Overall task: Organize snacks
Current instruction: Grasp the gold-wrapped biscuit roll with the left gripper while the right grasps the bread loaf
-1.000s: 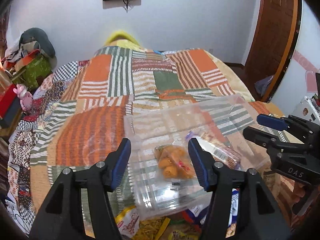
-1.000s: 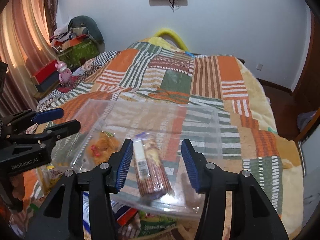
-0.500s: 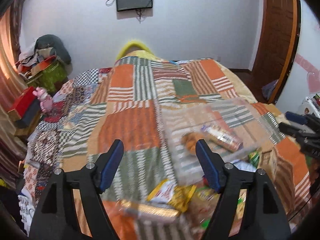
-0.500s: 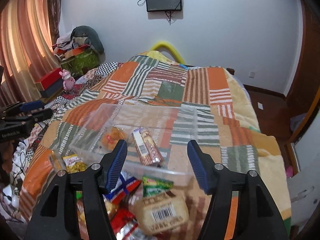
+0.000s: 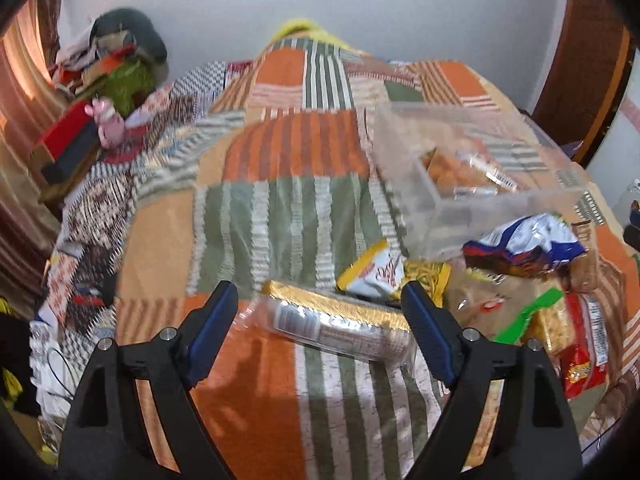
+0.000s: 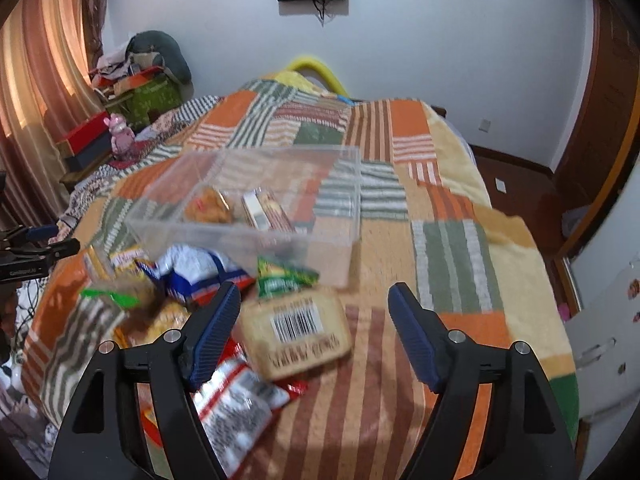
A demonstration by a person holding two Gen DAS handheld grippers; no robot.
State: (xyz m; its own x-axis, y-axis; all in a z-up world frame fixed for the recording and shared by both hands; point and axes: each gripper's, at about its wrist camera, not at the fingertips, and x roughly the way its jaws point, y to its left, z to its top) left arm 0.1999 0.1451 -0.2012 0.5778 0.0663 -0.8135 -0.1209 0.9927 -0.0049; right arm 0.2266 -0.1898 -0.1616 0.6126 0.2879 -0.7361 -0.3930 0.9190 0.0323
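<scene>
A clear plastic bin (image 5: 500, 216) (image 6: 248, 236) stands on the patchwork bedspread and holds an orange snack bag (image 5: 444, 170) (image 6: 208, 208) and a long biscuit pack (image 6: 266, 214). Loose snacks lie in a heap in front of it. My left gripper (image 5: 318, 320) is open and empty, just above a gold-edged clear pack (image 5: 336, 326). My right gripper (image 6: 314, 318) is open and empty, over a tan pack with a barcode (image 6: 298, 330). The left gripper also shows in the right wrist view (image 6: 36, 252) at the far left.
The heap holds a blue-white bag (image 5: 528, 248) (image 6: 192, 272), a yellow-white packet (image 5: 374, 270), a green packet (image 6: 282, 278) and red packs (image 5: 580, 340) (image 6: 236, 396). Boxes and a pink toy (image 6: 120, 132) stand left of the bed. A wooden door (image 6: 600, 92) is at right.
Both grippers have drawn back from over the bin toward the near side of the bed and now hover over the heap of loose snacks. Both stay open and empty.
</scene>
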